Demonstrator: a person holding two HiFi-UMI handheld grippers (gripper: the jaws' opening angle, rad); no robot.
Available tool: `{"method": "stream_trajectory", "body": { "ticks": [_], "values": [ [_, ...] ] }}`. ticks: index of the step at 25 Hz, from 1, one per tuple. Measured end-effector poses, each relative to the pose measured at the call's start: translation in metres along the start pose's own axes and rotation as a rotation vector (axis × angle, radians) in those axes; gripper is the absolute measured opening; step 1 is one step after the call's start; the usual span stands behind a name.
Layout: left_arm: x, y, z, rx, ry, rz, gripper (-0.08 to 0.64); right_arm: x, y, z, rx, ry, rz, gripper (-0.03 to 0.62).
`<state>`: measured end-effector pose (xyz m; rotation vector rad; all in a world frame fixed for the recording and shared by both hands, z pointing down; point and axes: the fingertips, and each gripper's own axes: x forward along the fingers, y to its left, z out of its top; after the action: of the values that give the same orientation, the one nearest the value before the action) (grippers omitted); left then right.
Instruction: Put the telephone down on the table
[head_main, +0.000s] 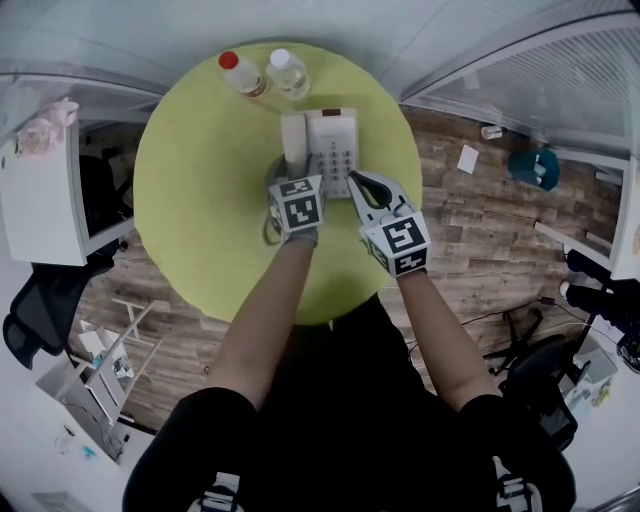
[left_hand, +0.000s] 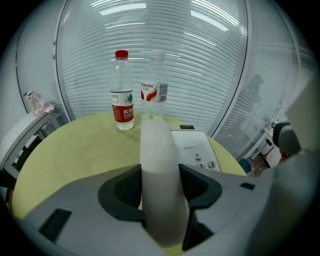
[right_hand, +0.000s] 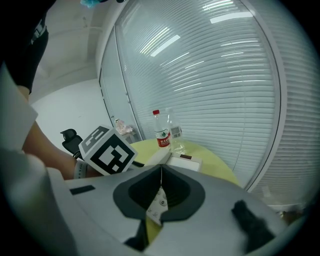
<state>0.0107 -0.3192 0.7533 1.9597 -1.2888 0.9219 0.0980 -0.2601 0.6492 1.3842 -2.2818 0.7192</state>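
Note:
A white telephone (head_main: 335, 150) lies flat on the round yellow-green table (head_main: 200, 180), its handset (head_main: 293, 145) along its left side. My left gripper (head_main: 294, 180) reaches over the near end of the handset (left_hand: 160, 165). In the left gripper view its jaws stand wide, one on each side of the handset and close to it; I see no squeeze. The base and its keys (left_hand: 197, 150) show to the right. My right gripper (head_main: 356, 180) has its tips together at the phone's near right corner. Through its slit (right_hand: 161, 175) I see a strip of keypad.
Two water bottles stand at the table's far edge behind the phone, one red-capped (head_main: 240, 72), one white-capped (head_main: 287, 72). The phone's coiled cord (head_main: 268, 228) lies left of my left gripper. A black office chair (head_main: 40, 310) is on the wooden floor at left.

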Motion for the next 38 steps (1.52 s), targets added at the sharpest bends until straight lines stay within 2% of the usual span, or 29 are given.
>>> {"method": "stream_trajectory", "body": {
  "ticks": [7,19,28,38],
  "values": [
    [-0.003,0.001,-0.001,-0.046,0.012,-0.028,0.222,-0.007,0.004,0.005,-0.007,-0.009,0.002,0.018],
    [-0.050,0.008,0.008,-0.021,-0.032,-0.049,0.221,-0.026,0.023,0.023,-0.035,-0.036,-0.013,0.018],
    [-0.095,0.036,0.008,-0.023,-0.082,-0.050,0.221,-0.034,0.061,0.034,-0.067,-0.053,-0.014,0.018],
    [-0.129,0.095,0.002,-0.051,-0.117,0.000,0.221,-0.017,0.107,0.043,-0.102,-0.057,0.026,0.018]
  ]
}}
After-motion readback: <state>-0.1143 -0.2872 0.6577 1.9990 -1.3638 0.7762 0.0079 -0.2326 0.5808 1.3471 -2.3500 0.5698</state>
